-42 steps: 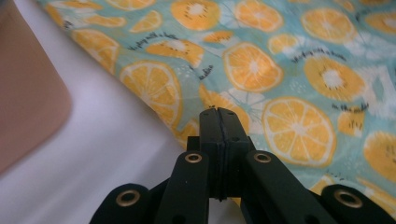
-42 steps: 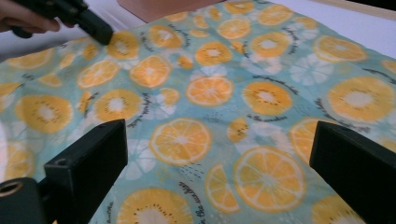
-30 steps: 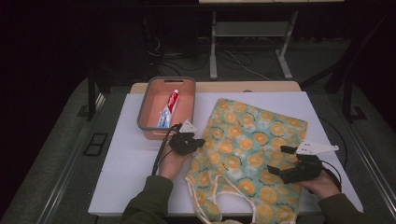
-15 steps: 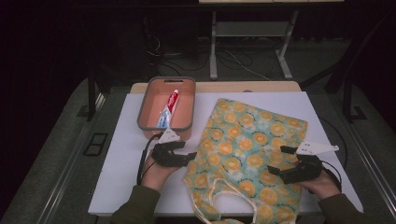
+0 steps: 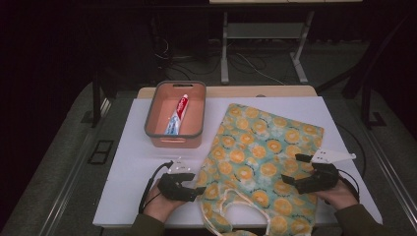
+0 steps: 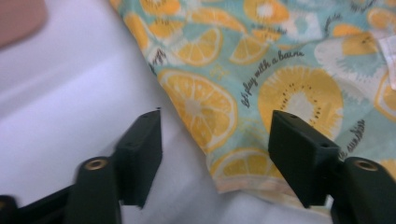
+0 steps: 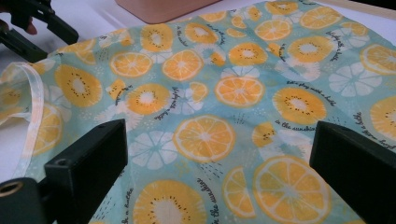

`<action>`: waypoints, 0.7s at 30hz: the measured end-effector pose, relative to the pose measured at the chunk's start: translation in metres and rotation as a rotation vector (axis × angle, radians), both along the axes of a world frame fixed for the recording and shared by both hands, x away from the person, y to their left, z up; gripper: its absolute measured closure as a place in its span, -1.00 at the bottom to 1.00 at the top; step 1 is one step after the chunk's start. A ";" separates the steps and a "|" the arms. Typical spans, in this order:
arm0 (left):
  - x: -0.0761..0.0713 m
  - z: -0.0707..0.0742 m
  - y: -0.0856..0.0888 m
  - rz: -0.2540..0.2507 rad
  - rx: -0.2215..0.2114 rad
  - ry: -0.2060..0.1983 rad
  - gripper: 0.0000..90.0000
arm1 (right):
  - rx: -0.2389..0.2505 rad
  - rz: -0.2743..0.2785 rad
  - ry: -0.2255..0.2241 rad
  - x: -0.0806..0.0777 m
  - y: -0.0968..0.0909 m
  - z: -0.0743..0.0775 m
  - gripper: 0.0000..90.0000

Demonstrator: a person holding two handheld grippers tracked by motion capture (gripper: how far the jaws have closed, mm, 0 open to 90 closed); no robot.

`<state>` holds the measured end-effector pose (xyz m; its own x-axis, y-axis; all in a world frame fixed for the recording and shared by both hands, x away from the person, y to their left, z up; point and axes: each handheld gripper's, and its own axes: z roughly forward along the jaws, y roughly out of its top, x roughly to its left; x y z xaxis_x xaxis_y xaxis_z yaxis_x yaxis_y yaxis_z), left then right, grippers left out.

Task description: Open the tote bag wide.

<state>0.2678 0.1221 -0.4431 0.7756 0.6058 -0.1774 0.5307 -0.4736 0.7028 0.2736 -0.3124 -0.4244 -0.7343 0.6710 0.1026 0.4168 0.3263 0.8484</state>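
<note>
Dark floor and cables lie behind our white table top (image 5: 137, 162), which is smooth and flat. On it we have a soft cloth bag printed with orange slices on light blue (image 5: 265, 157). It lies flat on the right half of the table, with its pale ribbon handles (image 5: 236, 209) curled at the near edge.

We think this bag is very light and floppy. It will bend, fold and sag when we lift it, and it will not break. The cloth looks thin and a little wrinkled, so it should pinch easily and not slip much. A good place to take hold is the hemmed edge near the opening, or one of the handles.

Our left gripper (image 5: 196, 189) sits at the bag's near left edge. Its black jaws have just been closing a little, yet they stand apart, one over the bare table and one over the cloth, with the hem (image 6: 243, 179) between them and not pinched. Our right gripper (image 5: 290, 181) rests over the bag's right side with jaws wide apart, holding nothing.

Behind the bag stands a pink plastic tub with a grey rim (image 5: 174, 135). It is hard and boxy. A red, white and blue toothpaste tube (image 5: 177, 114) lies inside it.
</note>
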 end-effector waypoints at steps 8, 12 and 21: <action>-0.002 -0.003 -0.004 -0.044 0.038 -0.010 0.28 | -0.003 0.001 -0.002 0.000 0.000 0.000 -0.91; 0.000 -0.003 -0.003 -0.051 0.049 -0.013 0.89 | -0.005 0.002 -0.003 0.000 0.000 0.000 -0.91; 0.006 0.005 -0.008 -0.039 0.039 -0.025 0.99 | -0.006 -0.003 0.000 0.001 0.001 -0.001 -0.91</action>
